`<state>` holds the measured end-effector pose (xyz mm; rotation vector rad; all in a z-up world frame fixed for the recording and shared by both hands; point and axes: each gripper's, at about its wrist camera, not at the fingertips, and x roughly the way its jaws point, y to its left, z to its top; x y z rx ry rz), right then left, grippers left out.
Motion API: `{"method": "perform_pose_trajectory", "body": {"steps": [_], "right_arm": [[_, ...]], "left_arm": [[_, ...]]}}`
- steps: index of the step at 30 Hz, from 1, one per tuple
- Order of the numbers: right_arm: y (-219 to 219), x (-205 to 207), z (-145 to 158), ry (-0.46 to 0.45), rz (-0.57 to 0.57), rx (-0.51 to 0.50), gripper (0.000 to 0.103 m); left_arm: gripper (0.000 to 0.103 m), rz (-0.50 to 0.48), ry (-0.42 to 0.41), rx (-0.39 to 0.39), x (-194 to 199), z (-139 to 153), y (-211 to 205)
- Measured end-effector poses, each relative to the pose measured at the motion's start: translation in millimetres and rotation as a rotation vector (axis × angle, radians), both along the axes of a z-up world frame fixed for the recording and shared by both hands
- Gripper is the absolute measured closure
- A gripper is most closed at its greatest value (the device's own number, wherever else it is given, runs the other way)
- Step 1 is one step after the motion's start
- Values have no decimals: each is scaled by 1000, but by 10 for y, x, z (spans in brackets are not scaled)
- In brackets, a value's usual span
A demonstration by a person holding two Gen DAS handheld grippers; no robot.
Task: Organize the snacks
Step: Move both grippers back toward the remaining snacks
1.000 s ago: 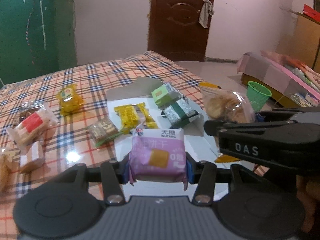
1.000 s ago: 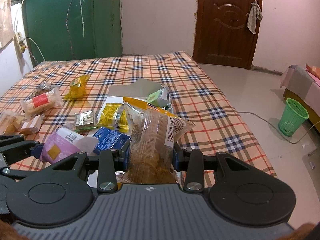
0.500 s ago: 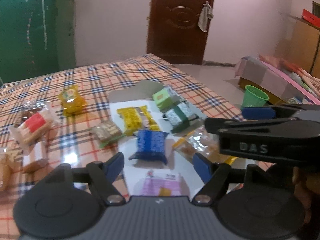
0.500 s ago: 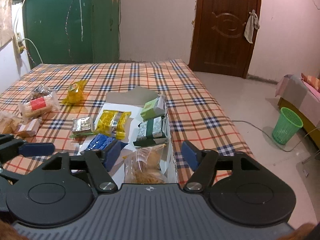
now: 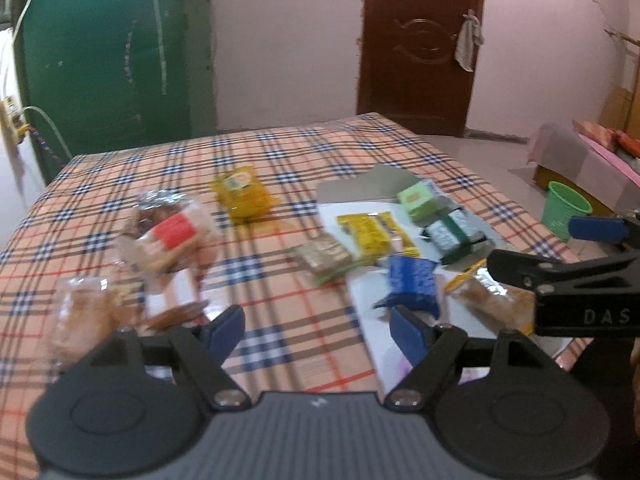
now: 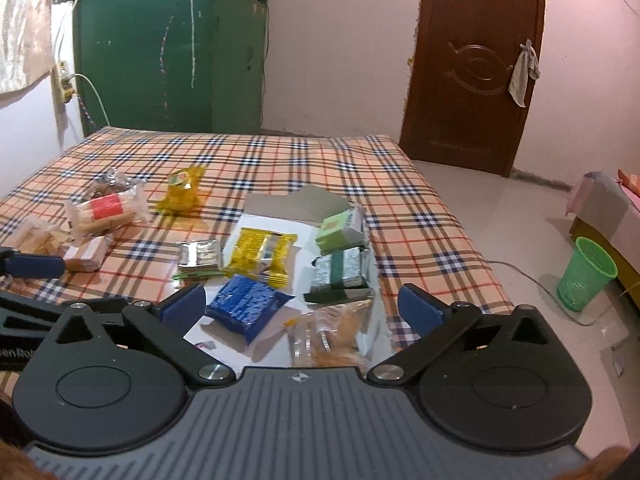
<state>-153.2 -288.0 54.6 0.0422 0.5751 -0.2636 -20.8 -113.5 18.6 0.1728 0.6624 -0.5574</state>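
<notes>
Both jaws have just sprung apart, left gripper point(image 5: 318, 334) and right gripper point(image 6: 303, 304) empty, clear cookie bag point(image 6: 328, 338) dropped into the white box point(image 6: 276, 222).

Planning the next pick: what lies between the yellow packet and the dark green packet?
Only bare white box floor, seen in the right wrist view.

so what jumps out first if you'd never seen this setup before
The cluster of bright snack packets: a blue pack, a yellow pack and green packs lie on a white box in the middle of the plaid table. More packets, one with a red label, sit scattered to the left. Both grippers, left and right, frame the near edge, open and holding nothing.
</notes>
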Motion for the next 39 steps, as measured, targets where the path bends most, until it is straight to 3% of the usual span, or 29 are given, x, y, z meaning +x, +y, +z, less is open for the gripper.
{"method": "perform_pose_trajectory", "body": {"steps": [22, 39], "right_arm": [[803, 287, -266, 20, 250, 26, 0], [836, 634, -261, 28, 254, 75, 0]], "left_arm": [[21, 160, 11, 0, 70, -102, 680], [13, 337, -29, 22, 494, -150, 1078]]}}
